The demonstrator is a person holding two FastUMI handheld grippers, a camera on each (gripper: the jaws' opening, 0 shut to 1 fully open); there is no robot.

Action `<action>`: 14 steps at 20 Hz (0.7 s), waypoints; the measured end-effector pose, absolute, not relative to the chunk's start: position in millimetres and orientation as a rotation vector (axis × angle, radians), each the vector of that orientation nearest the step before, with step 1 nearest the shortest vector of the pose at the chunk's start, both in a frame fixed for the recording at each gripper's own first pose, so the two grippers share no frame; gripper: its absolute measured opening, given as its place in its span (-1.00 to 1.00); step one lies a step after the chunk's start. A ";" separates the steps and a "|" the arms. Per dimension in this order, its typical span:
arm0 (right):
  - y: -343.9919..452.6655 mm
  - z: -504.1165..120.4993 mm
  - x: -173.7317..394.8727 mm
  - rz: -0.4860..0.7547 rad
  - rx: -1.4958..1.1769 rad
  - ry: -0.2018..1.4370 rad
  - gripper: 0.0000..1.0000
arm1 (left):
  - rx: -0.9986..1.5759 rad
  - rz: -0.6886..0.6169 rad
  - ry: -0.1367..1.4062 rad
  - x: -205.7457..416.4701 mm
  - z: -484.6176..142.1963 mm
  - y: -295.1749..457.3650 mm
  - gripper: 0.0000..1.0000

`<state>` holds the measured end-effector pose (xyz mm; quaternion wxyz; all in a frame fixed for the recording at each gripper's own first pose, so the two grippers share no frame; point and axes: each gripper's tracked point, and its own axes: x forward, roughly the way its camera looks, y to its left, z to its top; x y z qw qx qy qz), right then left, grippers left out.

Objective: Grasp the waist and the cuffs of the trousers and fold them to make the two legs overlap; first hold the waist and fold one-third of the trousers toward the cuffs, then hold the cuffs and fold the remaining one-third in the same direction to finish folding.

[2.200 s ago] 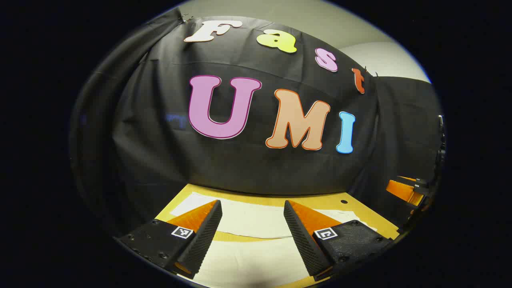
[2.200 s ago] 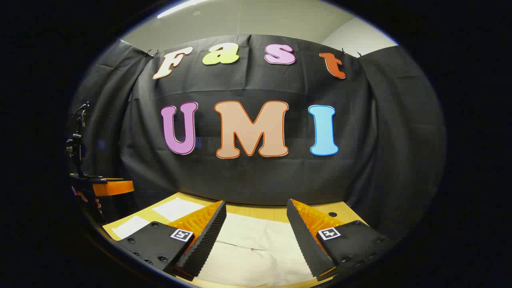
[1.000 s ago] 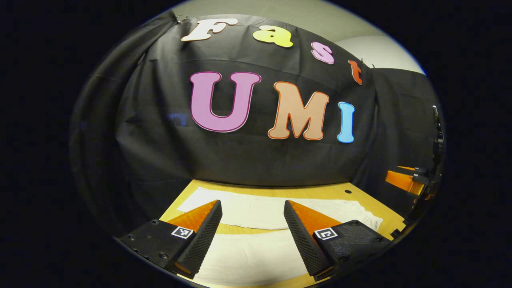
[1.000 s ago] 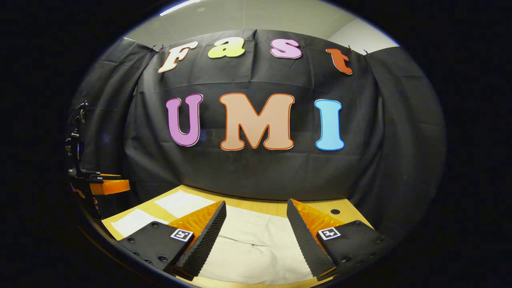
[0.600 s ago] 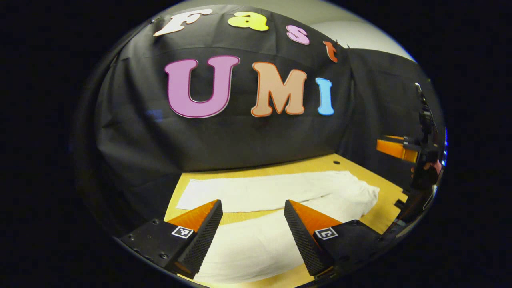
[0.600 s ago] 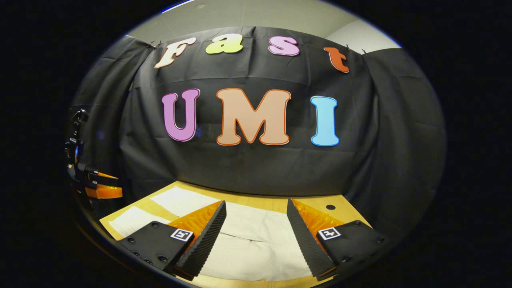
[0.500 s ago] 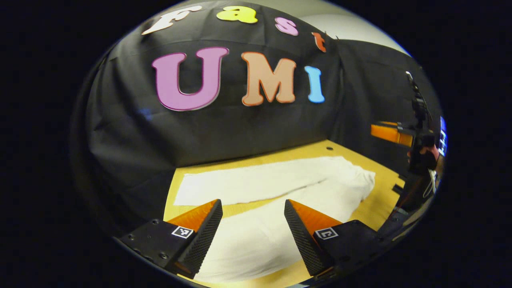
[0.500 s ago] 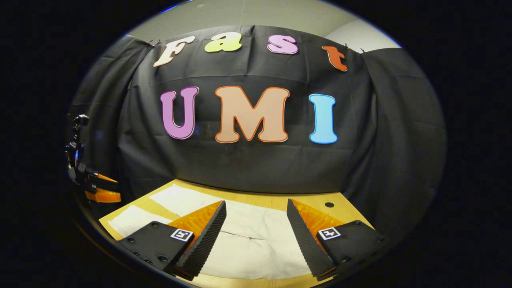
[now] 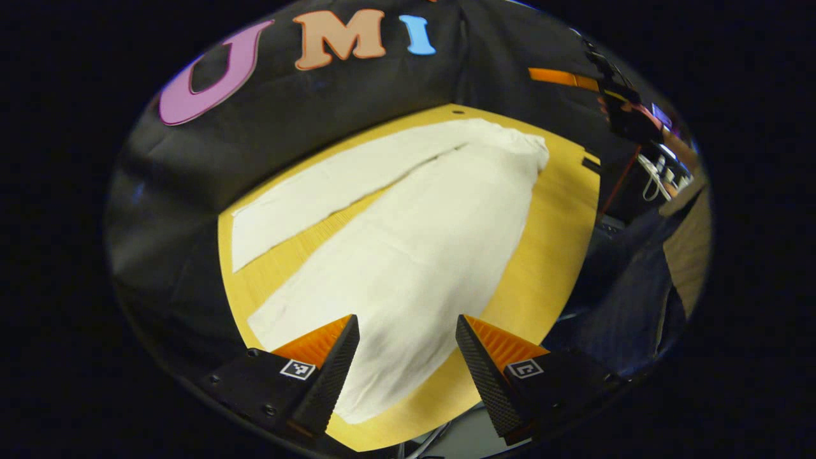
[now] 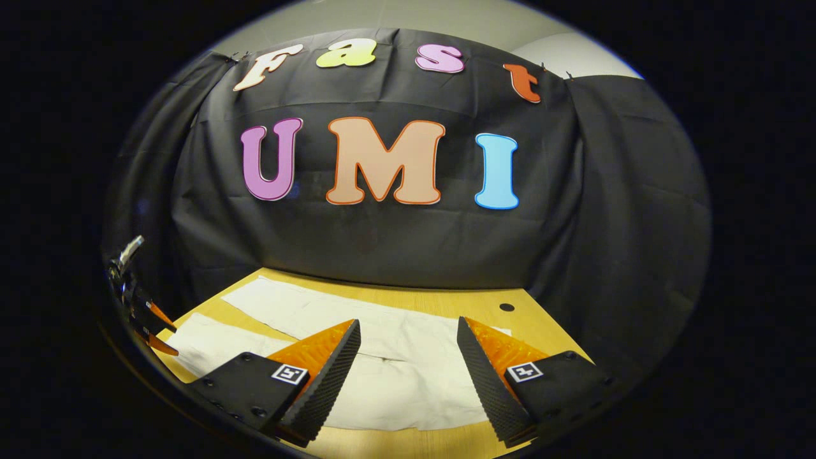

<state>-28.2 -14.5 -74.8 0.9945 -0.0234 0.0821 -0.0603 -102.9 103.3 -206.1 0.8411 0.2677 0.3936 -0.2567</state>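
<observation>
White trousers (image 9: 408,255) flat on tabletop (image 9: 542,242), legs apart, cuffs toward left edge. Left gripper (image 9: 406,366) now tipped down over near cuff, wide open, empty; right gripper (image 10: 408,376) likewise over waist. Grasp next, fold unstarted

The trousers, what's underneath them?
The trousers lie flat on a wooden table, its surface bare between the spread legs. Whatever is directly beneath the cloth is covered.

Your trousers (image 10: 382,357) partly behind the right gripper's fingers (image 10: 322,376); near cuff under the left gripper (image 9: 405,373).
</observation>
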 end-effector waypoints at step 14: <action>-41.6 -90.3 -46.7 -0.175 -0.057 0.206 0.97 | 0.840 -0.702 1.187 -138.3 -238.5 169.0 0.65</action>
